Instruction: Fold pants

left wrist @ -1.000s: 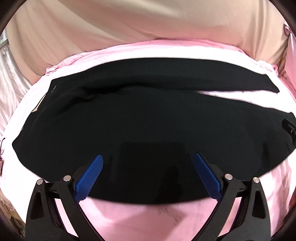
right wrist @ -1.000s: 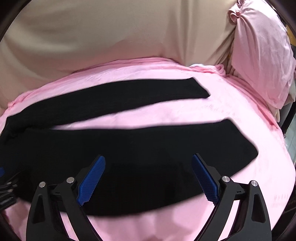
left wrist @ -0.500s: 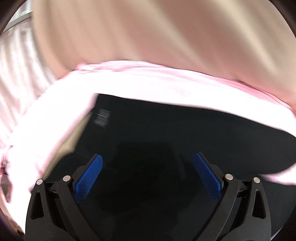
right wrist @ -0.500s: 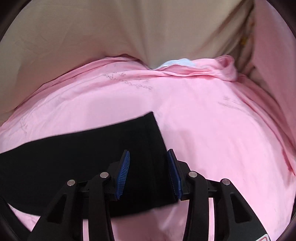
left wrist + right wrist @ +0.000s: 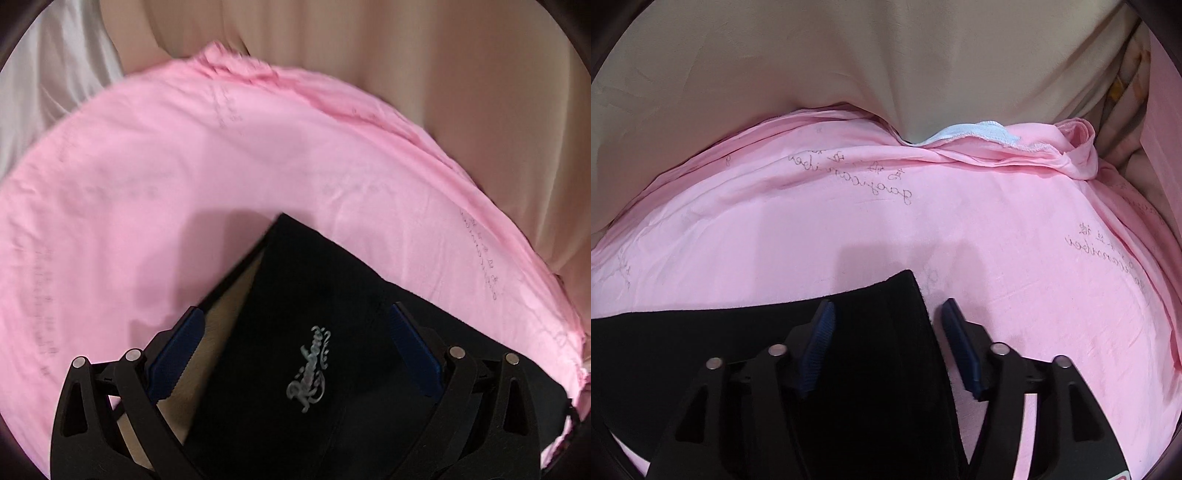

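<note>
Covering the whole work surface, the pink sheet (image 5: 1015,236) runs to a beige fabric backdrop (image 5: 849,55) at the far side, where the sheet's edge is bunched into folds. The black pants (image 5: 317,295) lie flat on this sheet.

Left wrist view: the waist end of the pants occupies the near centre, one corner pointing far. A pale inner lining (image 5: 225,321) shows at the open left edge, and a silver script logo (image 5: 308,369) sits on the outer cloth. The left gripper (image 5: 291,350) hangs over this end with its jaws spread wide. The logo lies between the blue pads (image 5: 175,354), which do not visibly press the cloth; it holds nothing.

Right wrist view: a leg cuff (image 5: 905,332) ends at near centre, with bare sheet to its right. The right gripper (image 5: 886,347) straddles the cuff edge, its jaws having just been opening to a middling gap. The left pad stands over black cloth and the right pad over the sheet. No pinch is visible.

Probable faults from this position:
- Closing either gripper too deep would catch the pink sheet along with the pants and drag it into the fold.
- Closing at the open waist edge could take only one layer, leaving the lining side behind.
- Seizing the cuff off-centre would skew the fold.
</note>
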Motion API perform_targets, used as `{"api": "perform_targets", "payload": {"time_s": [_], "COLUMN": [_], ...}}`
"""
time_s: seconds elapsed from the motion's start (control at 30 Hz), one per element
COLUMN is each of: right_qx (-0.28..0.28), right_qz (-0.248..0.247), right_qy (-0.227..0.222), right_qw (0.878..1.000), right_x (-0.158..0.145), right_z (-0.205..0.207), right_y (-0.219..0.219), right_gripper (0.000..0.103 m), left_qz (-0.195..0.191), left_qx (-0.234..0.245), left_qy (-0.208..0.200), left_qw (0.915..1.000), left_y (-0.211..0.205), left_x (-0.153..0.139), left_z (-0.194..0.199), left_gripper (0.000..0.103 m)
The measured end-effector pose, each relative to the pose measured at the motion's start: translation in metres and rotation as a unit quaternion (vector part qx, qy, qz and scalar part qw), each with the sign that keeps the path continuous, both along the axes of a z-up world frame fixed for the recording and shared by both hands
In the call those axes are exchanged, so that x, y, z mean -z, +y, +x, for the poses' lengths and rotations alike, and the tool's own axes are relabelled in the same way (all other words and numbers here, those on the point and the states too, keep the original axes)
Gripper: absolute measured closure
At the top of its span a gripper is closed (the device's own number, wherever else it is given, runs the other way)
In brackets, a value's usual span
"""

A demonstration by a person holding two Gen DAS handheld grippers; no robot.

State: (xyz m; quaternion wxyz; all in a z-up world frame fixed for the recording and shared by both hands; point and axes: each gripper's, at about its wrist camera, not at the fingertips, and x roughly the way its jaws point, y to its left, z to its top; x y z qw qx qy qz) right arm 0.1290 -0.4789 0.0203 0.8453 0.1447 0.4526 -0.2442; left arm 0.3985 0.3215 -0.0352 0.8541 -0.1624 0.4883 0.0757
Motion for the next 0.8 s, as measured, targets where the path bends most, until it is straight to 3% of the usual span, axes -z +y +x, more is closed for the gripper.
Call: {"api": "perform_targets", "payload": {"time_s": [0.03, 0.07, 0.1, 0.13, 0.17, 0.2, 0.27, 0.37, 0.5, 0.57, 0.7, 0.8], "right_qx": [-0.001, -0.005, -0.008, -0.013, -0.019, -0.023, -0.030, -0.037, -0.062, -0.086, -0.114, -0.114], "right_qz": [-0.004, -0.001, -0.005, -0.008, -0.009, -0.015, -0.023, -0.028, -0.043, -0.064, -0.088, -0.088], "right_qy": [-0.002, -0.006, -0.007, -0.008, -0.018, -0.027, -0.049, -0.098, -0.157, -0.176, -0.168, -0.130], "right_qw": [1.000, 1.000, 1.000, 1.000, 1.000, 0.999, 0.998, 0.994, 0.985, 0.979, 0.975, 0.981], "right_x": [0.000, -0.001, -0.002, -0.004, -0.006, -0.012, -0.024, -0.053, -0.095, -0.113, -0.116, -0.091], "right_z": [-0.001, -0.002, -0.003, -0.004, -0.008, -0.012, -0.022, -0.047, -0.098, -0.132, -0.202, -0.240], "right_y": [0.002, 0.005, 0.008, 0.012, 0.015, 0.020, 0.028, 0.037, 0.055, 0.072, 0.095, 0.102], "right_gripper": [0.046, 0.057, 0.064, 0.081, 0.090, 0.091, 0.093, 0.094, 0.094, 0.094, 0.094, 0.093], "left_qz": [0.003, 0.018, 0.023, 0.029, 0.027, 0.015, -0.013, -0.032, -0.071, -0.068, -0.061, -0.060], "left_qx": [0.005, 0.014, 0.026, 0.034, 0.035, 0.034, 0.030, 0.032, 0.057, 0.074, 0.094, 0.084], "left_qy": [0.001, -0.006, -0.012, -0.014, -0.014, -0.008, -0.010, -0.059, -0.143, -0.169, -0.196, -0.178], "left_qw": [1.0000, 0.9997, 0.9993, 0.9989, 0.9989, 0.9993, 0.9994, 0.9972, 0.9855, 0.9805, 0.9742, 0.9786], "left_y": [-0.002, -0.007, -0.010, -0.013, -0.012, -0.011, -0.005, 0.002, 0.014, 0.017, 0.028, 0.036], "left_x": [0.002, 0.002, 0.001, 0.000, -0.001, -0.002, -0.007, -0.034, -0.089, -0.108, -0.120, -0.101], "left_z": [0.003, 0.007, 0.009, 0.011, 0.014, 0.016, 0.013, -0.003, -0.059, -0.096, -0.185, -0.229], "left_gripper": [0.008, 0.011, 0.025, 0.042, 0.060, 0.087, 0.088, 0.091, 0.093, 0.094, 0.094, 0.092]}}
